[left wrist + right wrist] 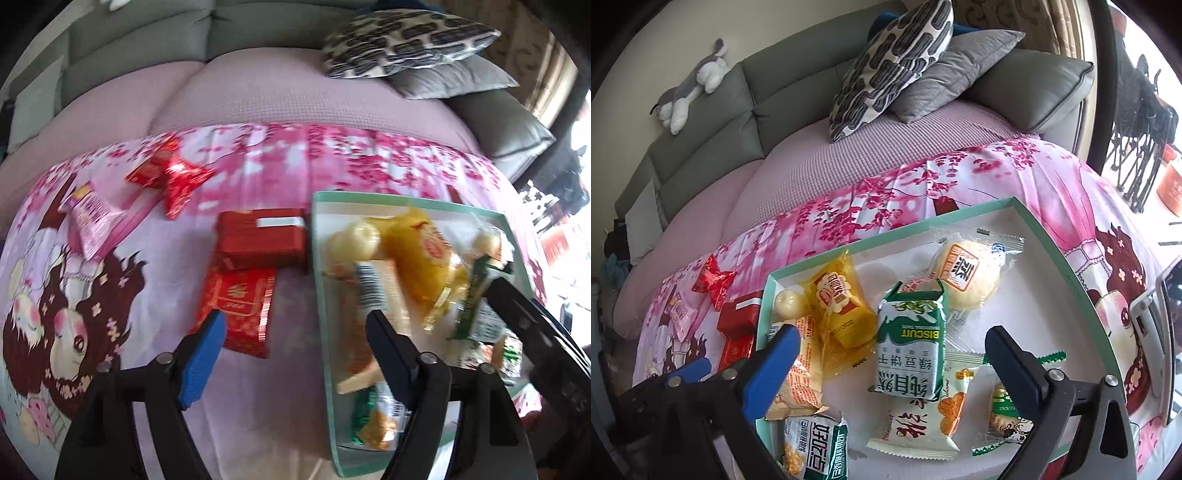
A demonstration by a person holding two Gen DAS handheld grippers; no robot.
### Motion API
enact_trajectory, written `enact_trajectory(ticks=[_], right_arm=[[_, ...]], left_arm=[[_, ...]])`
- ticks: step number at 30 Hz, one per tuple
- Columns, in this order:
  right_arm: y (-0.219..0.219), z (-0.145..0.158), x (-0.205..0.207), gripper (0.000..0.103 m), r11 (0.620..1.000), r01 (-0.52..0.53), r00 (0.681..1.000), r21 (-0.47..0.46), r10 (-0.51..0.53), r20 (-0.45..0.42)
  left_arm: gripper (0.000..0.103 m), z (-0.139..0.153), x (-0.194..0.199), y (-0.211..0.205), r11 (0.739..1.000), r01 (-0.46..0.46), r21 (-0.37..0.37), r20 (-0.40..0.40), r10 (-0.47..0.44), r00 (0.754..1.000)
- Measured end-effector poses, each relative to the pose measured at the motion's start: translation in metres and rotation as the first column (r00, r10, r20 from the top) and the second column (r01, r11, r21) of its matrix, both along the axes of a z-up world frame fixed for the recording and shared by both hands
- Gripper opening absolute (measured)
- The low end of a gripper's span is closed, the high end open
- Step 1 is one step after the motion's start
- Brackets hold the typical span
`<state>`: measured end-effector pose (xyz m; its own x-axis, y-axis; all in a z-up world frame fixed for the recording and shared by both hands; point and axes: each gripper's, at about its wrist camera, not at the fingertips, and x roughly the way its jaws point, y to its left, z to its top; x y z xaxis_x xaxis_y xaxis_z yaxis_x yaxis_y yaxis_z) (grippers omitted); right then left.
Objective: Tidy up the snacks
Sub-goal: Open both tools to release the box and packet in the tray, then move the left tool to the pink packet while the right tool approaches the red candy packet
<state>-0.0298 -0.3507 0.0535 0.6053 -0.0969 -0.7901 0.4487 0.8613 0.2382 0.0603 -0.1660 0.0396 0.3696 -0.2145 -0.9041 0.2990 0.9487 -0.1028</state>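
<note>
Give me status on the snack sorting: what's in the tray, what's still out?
Done: the shallow mint-rimmed tray already holds most packets, including the green-and-white biscuit pack and the yellow wrapped cake.
In hand: nothing; the left gripper and right gripper both have open jaws.
Left: the red box, flat red packet, red foil candy and pink packet remain on the blanket.

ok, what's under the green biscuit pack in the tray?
The green biscuit pack overlaps the orange-print cracker packet and a clear wrapper's edge, inside the tray. Whatever lies directly beneath it is covered.

Both grippers' fingers (207, 354) (1008, 354) spread, empty
</note>
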Motion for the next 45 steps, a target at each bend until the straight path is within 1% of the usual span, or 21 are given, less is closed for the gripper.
enact_trajectory(ticks=[3,6,9,21,26,28,30,35,37,41,45], right_arm=[[0.003,0.000,0.001,0.103,1.000,-0.010,1.000,-0.008,0.010,0.002],[0.006,0.001,0.002,0.103,1.000,-0.017,1.000,-0.013,0.018,0.003],[0.011,0.002,0.004,0.103,0.999,-0.026,1.000,-0.026,0.026,0.004],[0.038,0.003,0.012,0.103,0.995,-0.095,0.995,-0.043,0.094,-0.019],[0.053,0.003,0.016,0.103,0.990,-0.119,0.992,-0.079,0.116,-0.044],[0.059,0.003,0.018,0.103,0.988,-0.128,0.991,-0.082,0.124,-0.051],[0.066,0.002,0.021,0.103,0.988,-0.135,0.990,-0.077,0.130,-0.057],[0.086,0.001,0.028,0.103,0.982,-0.165,0.984,-0.090,0.159,-0.075],[0.094,0.003,0.031,0.103,0.980,-0.176,0.983,-0.095,0.170,-0.069],[0.111,0.006,0.042,0.103,0.977,-0.196,0.980,-0.081,0.193,-0.052],[0.127,0.006,0.057,0.103,0.971,-0.225,0.973,-0.084,0.220,-0.070]], left_arm=[[0.094,-0.002,0.004,0.014,0.998,-0.067,0.016,0.018,0.067,0.998],[0.096,-0.001,0.008,0.027,0.991,-0.129,0.030,0.053,0.127,0.990],[0.097,0.002,0.012,0.038,0.985,-0.168,0.032,0.069,0.165,0.984],[0.097,0.000,0.021,0.061,0.987,-0.156,0.044,0.029,0.155,0.987],[0.097,0.005,0.027,0.079,0.987,-0.151,0.063,0.048,0.148,0.988],[0.097,0.004,0.030,0.086,0.987,-0.135,0.083,0.047,0.132,0.990],[0.097,0.004,0.032,0.094,0.987,-0.136,0.086,0.045,0.133,0.990],[0.097,0.003,0.042,0.120,0.983,-0.178,0.047,0.023,0.177,0.984],[0.097,0.005,0.047,0.130,0.980,-0.197,0.033,0.022,0.197,0.980],[0.097,0.010,0.058,0.155,0.970,-0.245,0.008,0.023,0.244,0.969],[0.097,0.006,0.070,0.182,0.953,-0.300,-0.033,-0.015,0.300,0.954]])
